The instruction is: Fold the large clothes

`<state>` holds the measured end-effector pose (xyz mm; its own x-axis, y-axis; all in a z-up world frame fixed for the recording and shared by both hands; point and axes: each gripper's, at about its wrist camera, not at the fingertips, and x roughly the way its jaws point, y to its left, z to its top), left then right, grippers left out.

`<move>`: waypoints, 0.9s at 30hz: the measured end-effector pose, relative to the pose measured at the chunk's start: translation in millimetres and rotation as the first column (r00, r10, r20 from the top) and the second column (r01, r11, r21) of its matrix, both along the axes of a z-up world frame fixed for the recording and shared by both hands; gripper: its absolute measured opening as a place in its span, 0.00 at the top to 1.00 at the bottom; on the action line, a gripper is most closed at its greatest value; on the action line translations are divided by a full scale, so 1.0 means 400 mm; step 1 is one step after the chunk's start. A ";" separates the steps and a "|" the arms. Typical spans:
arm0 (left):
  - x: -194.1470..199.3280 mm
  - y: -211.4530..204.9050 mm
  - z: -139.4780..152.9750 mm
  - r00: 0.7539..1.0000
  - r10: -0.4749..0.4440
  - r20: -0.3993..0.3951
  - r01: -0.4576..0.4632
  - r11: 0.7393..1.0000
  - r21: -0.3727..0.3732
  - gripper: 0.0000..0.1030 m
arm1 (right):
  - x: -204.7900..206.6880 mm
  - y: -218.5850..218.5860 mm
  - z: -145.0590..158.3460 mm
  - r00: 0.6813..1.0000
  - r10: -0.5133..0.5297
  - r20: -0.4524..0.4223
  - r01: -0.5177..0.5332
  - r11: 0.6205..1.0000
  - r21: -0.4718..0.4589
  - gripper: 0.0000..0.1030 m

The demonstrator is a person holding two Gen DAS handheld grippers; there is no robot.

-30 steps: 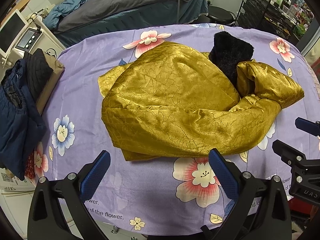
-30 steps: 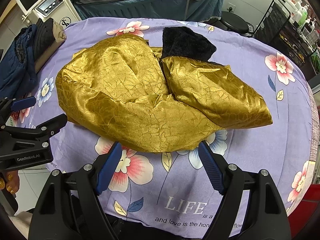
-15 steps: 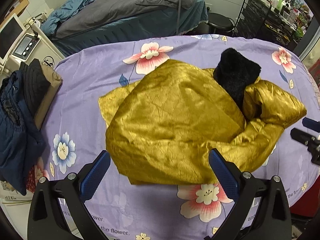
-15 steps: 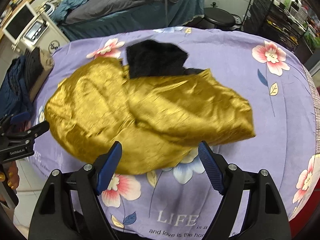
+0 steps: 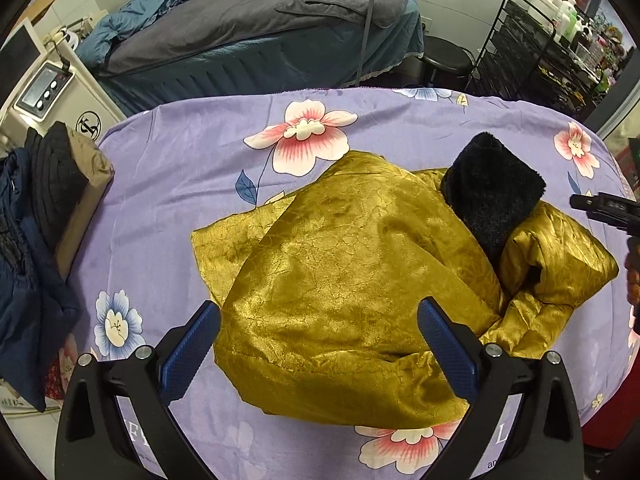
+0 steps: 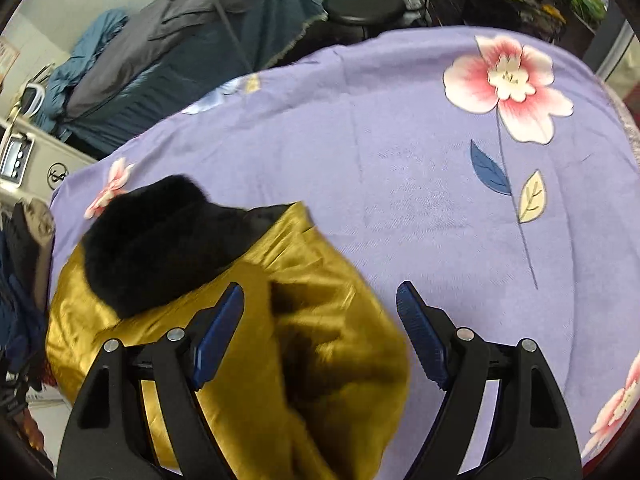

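Note:
A gold satin jacket (image 5: 340, 280) with a black fur collar (image 5: 492, 200) lies crumpled on the purple flowered tablecloth (image 5: 180, 168). My left gripper (image 5: 318, 312) hangs open above the jacket's near hem, nothing between its blue pads. The right gripper's black frame (image 5: 604, 208) shows at the right edge, by the jacket's sleeve end. In the right wrist view my right gripper (image 6: 320, 292) stands open over the jacket's (image 6: 320, 360) right end, beside the fur collar (image 6: 152, 248), with fabric below it and nothing gripped. The picture there is blurred.
A stack of folded dark clothes (image 5: 56, 200) and a navy garment (image 5: 24, 280) sit at the table's left edge. Behind the table are a bed under a grey cover (image 5: 260, 32), a black stool (image 5: 446, 56), a wire rack (image 5: 540, 52) and a white machine (image 5: 44, 92). Bare cloth (image 6: 400, 140) lies right of the jacket.
My right gripper has swung from the near edge to the jacket's right end, lower and rolled. The left gripper has crept forward over the near hem. Both stay open; the jacket lies as before.

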<state>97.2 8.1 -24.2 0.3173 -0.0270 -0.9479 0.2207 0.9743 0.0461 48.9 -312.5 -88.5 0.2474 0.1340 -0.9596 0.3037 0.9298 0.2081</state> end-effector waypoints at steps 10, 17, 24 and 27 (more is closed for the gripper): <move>0.004 0.044 -0.052 0.998 0.028 -0.051 -0.029 0.999 -0.030 0.06 | 0.070 0.064 -0.194 0.983 0.097 -0.158 -0.083 0.992 0.092 0.29; 0.065 0.012 -0.020 1.000 -0.028 -0.005 0.028 0.998 -0.052 0.06 | 0.017 0.189 -0.114 0.951 0.308 -0.034 -0.306 0.950 0.056 0.88; 0.165 -0.060 0.005 0.993 -0.117 0.021 0.118 0.991 -0.064 0.06 | -0.168 0.256 0.010 0.915 0.375 0.149 -0.381 0.924 0.019 0.92; 0.214 -0.099 -0.005 0.988 -0.153 -0.012 0.152 0.984 -0.089 0.06 | -0.252 0.270 0.026 0.921 0.353 0.162 -0.359 0.933 0.010 0.92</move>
<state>182.8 -31.5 -26.2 0.2859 -0.1566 -0.9454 0.3670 0.9292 -0.0430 -52.0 -204.5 -78.1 0.3217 0.2775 -0.9053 -0.0851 0.9607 0.2642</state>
